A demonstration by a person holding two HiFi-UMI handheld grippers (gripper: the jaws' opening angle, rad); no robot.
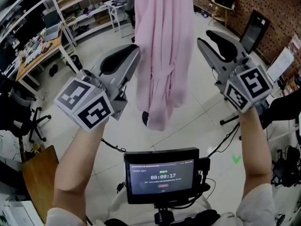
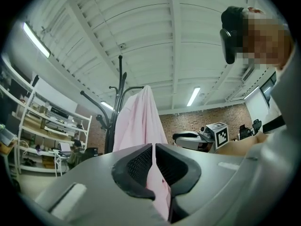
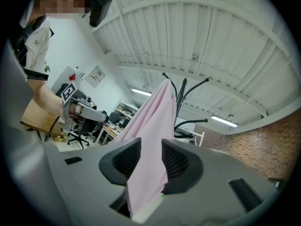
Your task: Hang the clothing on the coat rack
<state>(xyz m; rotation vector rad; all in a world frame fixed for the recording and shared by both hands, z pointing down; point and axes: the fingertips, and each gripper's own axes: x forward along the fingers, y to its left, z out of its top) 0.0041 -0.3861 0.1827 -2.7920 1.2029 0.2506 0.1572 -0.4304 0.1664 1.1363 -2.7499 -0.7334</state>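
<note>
Head view, item one: pink garment (image 1: 162,55), hanging in long folds between your two grippers, its top running out of frame above them.

Item two: left gripper (image 1: 135,54). In the left gripper view its jaws (image 2: 154,147) are closed almost pad to pad, pinching a thin edge of the garment (image 2: 141,121). From there the cloth rises ahead of and above the jaws to the dark coat rack (image 2: 121,79) and drapes over it.

Item three: right gripper (image 1: 203,45). In the right gripper view its jaws (image 3: 151,149) stand partly apart, clamped on a thicker fold of the garment (image 3: 150,126). This fold spans both pads and hangs out below them. The rack's curved arms (image 3: 183,91) show just beyond the cloth, ahead of the jaws.

Item four: small monitor (image 1: 162,175), behind both grippers, close to your body.
</note>
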